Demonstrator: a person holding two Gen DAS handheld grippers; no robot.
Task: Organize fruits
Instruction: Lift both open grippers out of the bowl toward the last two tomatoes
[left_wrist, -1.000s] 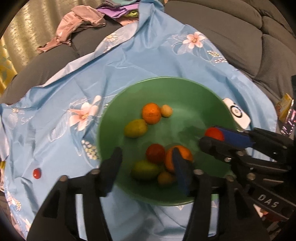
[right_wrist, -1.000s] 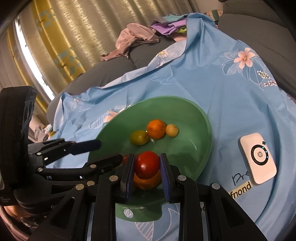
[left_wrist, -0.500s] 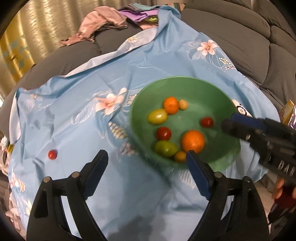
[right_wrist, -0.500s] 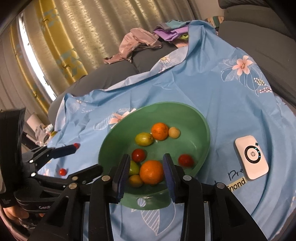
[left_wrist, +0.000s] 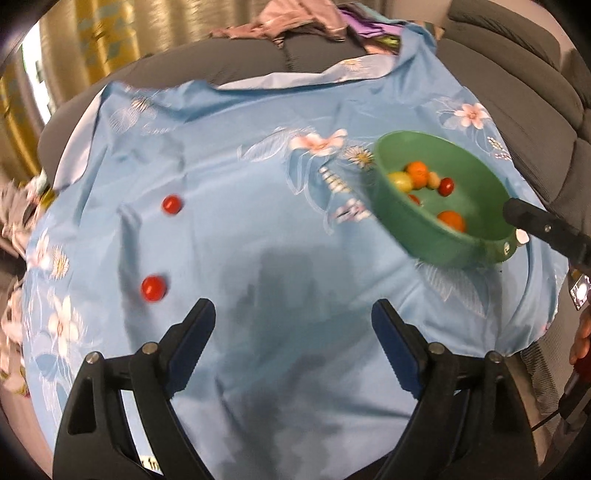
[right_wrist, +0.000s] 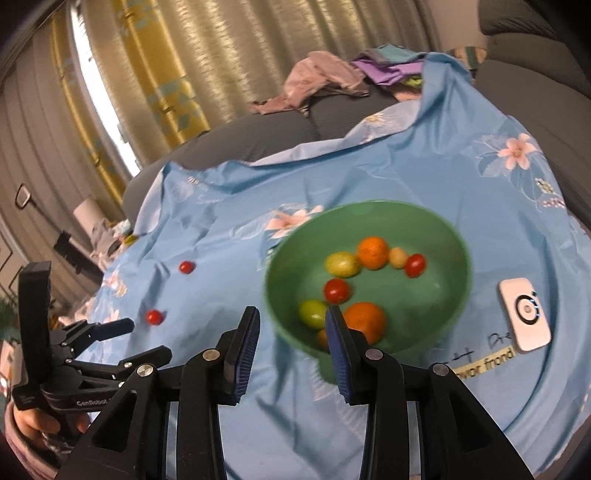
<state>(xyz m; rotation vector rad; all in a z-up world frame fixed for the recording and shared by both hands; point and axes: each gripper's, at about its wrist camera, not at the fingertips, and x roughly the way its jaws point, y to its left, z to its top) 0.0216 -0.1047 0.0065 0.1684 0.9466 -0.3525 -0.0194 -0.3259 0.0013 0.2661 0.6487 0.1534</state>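
Note:
A green bowl (right_wrist: 454, 295) (left_wrist: 436, 240) holds several fruits: oranges, red tomatoes and green-yellow ones. Two red tomatoes lie loose on the blue floral cloth, a near one (left_wrist: 153, 288) (right_wrist: 154, 316) and a far one (left_wrist: 171, 204) (right_wrist: 186, 267). My left gripper (left_wrist: 293, 332) is open and empty above bare cloth, right of the near tomato; it also shows in the right wrist view (right_wrist: 125, 341). My right gripper (right_wrist: 291, 332) is open and empty just before the bowl's near rim; one of its fingers (left_wrist: 532, 221) shows in the left wrist view.
A white device (right_wrist: 524, 314) lies on the cloth right of the bowl. A pile of clothes (right_wrist: 332, 79) sits on the grey sofa (right_wrist: 532, 81) at the back. Curtains (right_wrist: 184, 74) hang behind. The cloth's edge drops off at the right (left_wrist: 532, 332).
My right gripper opened and dropped the red tomato into the bowl, then drew back. My left gripper swung left, away from the bowl, toward the two loose tomatoes.

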